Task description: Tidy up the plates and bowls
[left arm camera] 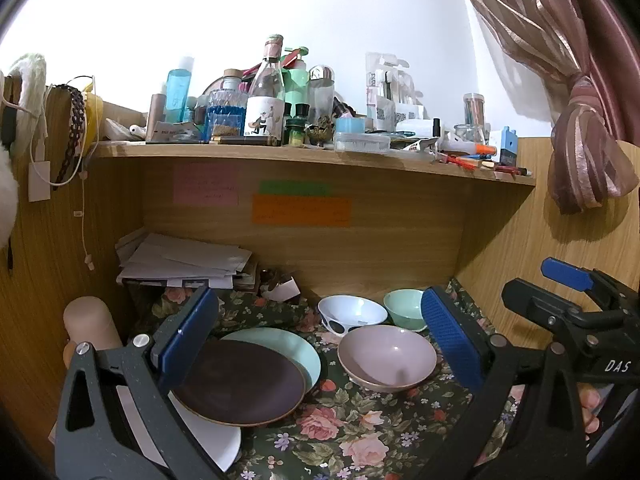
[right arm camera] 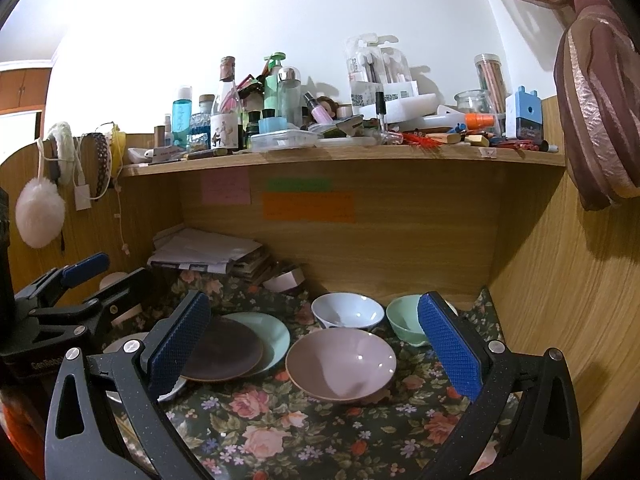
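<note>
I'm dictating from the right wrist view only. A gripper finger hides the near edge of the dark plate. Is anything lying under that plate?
Observer: Yes. The left wrist view shows a white plate under the dark plate, sticking out on its near side.
Operator: Is the white bowl plain outside?
Observer: No, black spots show on its outer wall.
Operator: What is behind the right gripper?
Observer: A person's fingers show by its handle. It holds nothing.
</note>
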Tool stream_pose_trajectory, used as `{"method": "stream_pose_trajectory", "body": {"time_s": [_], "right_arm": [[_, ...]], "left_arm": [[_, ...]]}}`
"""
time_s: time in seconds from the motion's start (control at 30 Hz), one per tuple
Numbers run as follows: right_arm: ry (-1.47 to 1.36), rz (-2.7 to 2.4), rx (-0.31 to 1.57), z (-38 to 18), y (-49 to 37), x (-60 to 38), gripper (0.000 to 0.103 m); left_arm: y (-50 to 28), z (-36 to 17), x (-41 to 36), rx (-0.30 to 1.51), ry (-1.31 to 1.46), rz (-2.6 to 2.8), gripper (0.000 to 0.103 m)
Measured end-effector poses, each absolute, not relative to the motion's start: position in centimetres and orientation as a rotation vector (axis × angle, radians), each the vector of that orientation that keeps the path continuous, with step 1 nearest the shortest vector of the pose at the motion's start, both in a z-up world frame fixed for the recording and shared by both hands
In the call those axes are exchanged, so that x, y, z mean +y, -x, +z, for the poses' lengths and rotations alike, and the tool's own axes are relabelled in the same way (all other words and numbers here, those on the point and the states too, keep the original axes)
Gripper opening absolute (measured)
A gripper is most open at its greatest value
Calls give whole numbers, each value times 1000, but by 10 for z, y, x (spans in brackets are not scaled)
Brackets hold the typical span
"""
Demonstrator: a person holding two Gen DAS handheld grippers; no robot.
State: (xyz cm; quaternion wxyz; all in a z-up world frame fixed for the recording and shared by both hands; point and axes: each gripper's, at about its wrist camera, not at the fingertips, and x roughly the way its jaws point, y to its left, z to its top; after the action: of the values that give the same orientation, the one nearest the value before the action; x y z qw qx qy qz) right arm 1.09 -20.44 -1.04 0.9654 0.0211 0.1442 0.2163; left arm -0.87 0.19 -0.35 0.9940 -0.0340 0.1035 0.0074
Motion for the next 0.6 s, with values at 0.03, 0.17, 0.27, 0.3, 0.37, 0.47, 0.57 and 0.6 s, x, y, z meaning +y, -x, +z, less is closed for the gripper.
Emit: {"method": "stream_pose_trajectory", "body": {"time_s": [0.03,0.17,0.27,0.3,0.37,0.47,0.57,0.6], "right_arm": [[-43,439,295,-11,-12,-204,103],[-39,440,305,-14,-16,-200,103],[-38,446,317,-17,-21,-197,103],[-38,448,322,-19,-23,-195,103],[-37,454,333,-22,-28,-192,103],[-30,468,359,-30,-38,-184,103],[-3,472,399,-40,-49,-173,103],[7,473,412,-44,-53,-168,103]], "left_arm": [[8,-4,3,209,69,16,103],[6,-7,6,218,76,19,103],[3,-10,10,226,79,23,103],[2,-11,11,230,79,25,103],[-1,-15,14,241,78,33,103],[-6,-22,21,263,76,47,103],[-14,-32,32,298,81,69,103],[-16,-35,36,313,85,77,103]]}}
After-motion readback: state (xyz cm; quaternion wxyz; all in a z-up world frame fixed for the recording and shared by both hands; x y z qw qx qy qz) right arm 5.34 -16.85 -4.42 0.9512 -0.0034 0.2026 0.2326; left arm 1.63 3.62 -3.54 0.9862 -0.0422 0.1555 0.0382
